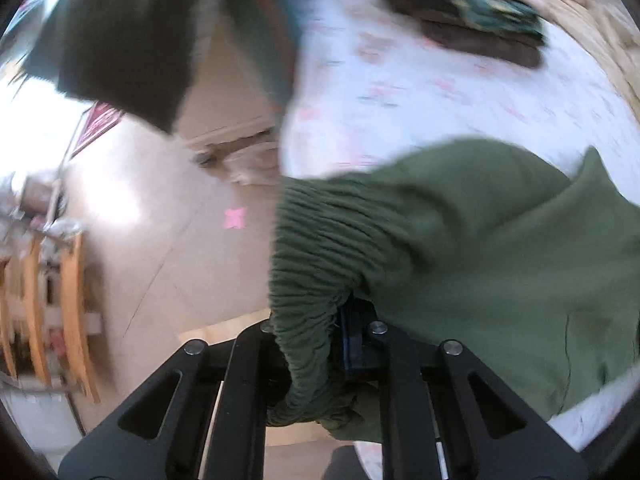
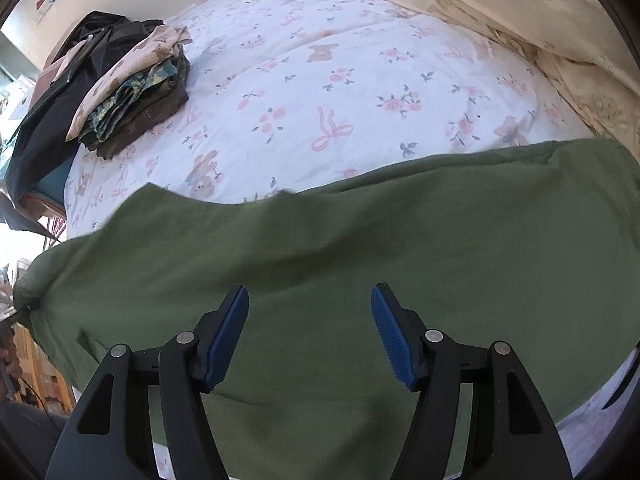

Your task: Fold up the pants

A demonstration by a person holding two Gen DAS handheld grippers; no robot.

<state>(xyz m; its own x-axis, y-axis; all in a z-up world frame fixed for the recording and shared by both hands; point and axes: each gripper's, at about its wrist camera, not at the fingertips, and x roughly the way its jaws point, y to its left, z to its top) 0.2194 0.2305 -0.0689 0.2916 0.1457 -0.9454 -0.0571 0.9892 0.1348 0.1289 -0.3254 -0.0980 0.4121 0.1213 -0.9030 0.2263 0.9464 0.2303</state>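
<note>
Two grippers and one garment were on record at this inspection. We took the bed (image 2: 360, 92) as our landmark: a floral sheet with a cream duvet (image 2: 532, 4) bunched along its far edge.

The green pants (image 2: 360, 248) lay spread across the near edge of the bed, the largest item on it. We judged their long axis to run crosswise to the right gripper's line of sight, from the ribbed waistband (image 1: 320, 240) at the left side of the bed toward the right side. On the far left corner of the bed we noted a stack of folded clothes (image 2: 132, 96), well apart from the pants, with a dark garment (image 2: 52, 92) beside it at the bed's edge.

We found the left gripper (image 1: 344, 344) clamped on the ribbed waistband at the left edge of the bed, the cloth bunched between its jaws and trailing away to its right. The left-wrist view was blurred, so finer detail there went unrecorded.

We found the right gripper (image 2: 310, 336) with jaws spread and nothing between them, poised over the middle of the pants, blue pads (image 2: 226, 340) clear of the cloth as far as we could tell. In our judgement the right gripper sat nearer the free length of fabric, which extended to its right, and any fold would turn on that crosswise lie.
</note>
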